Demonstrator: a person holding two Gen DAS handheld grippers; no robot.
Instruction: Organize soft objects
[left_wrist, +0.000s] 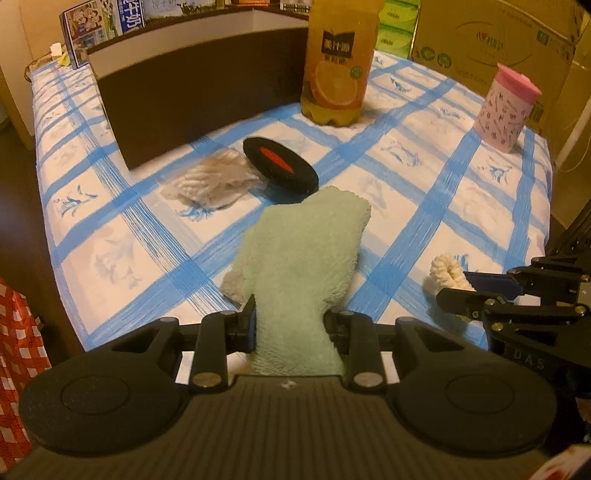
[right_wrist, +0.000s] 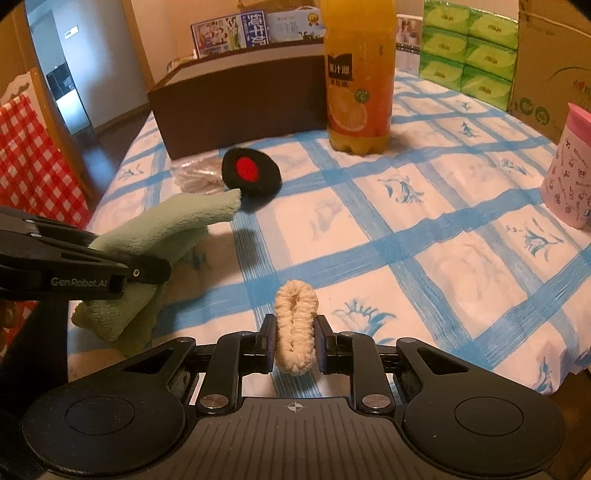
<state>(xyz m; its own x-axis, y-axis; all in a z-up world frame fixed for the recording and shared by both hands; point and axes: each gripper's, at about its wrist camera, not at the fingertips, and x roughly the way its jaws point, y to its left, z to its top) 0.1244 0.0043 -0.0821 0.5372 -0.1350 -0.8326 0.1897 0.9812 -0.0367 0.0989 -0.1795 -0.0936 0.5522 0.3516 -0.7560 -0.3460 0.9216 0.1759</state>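
Sorting looks barely begun: the dark box (left_wrist: 192, 110) at upper left shows nothing inside from here, while a grey cloth (left_wrist: 210, 181) and black pad (left_wrist: 280, 166) lie on the bench (left_wrist: 406, 177) before it. The left gripper (left_wrist: 290, 319) is clamped on the green towel (left_wrist: 303, 251), lifted at centre frame. The right gripper (right_wrist: 294, 341) pinches the cream scrunchie (right_wrist: 295, 325), low centre.

Showing pale green on the towel (left_wrist: 303, 258), cream on the scrunchie (right_wrist: 295, 325), black with a red centre on the pad (right_wrist: 251, 173), blue-checked white on the tablecloth (left_wrist: 406, 177).
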